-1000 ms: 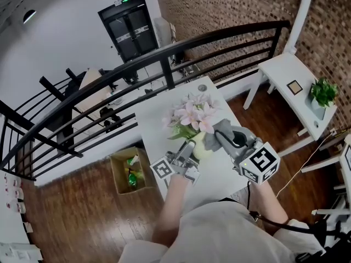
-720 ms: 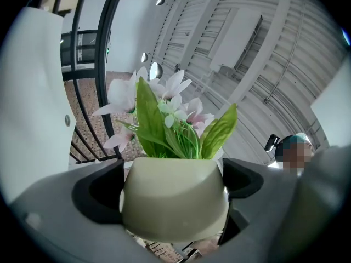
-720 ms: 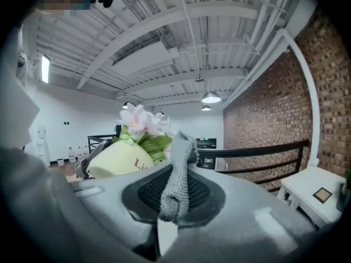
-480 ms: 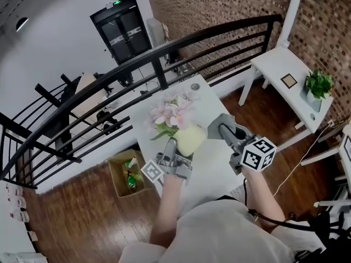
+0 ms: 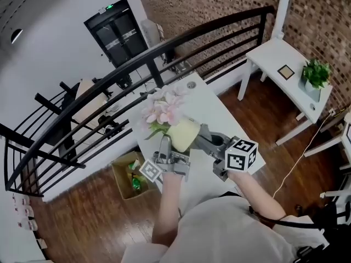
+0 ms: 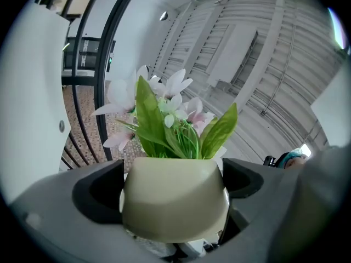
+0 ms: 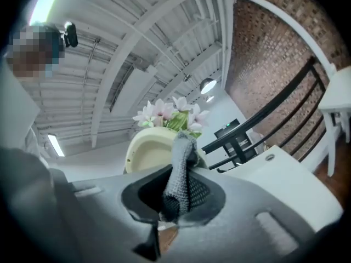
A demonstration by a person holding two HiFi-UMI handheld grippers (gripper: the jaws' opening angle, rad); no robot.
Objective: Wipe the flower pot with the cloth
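One left gripper (image 5: 169, 147), its jaws spread wide and clamped on the sides of the one cream flower pot (image 5: 183, 134), held the pot tilted over the one white table (image 5: 219, 111). The pink flowers (image 5: 162, 107) pointed away. One right gripper (image 5: 211, 147), its jaws pinched on one grey cloth (image 7: 182, 171), held the cloth just beside the pot's right side.

cream flower pot (image 6: 174, 199) between left gripper (image 6: 173, 186) jaws

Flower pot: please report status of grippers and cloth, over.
Left gripper shut on cream round flower pot, pot tilted. Right gripper shut on grey mesh cloth, beside pot. Nothing between them.
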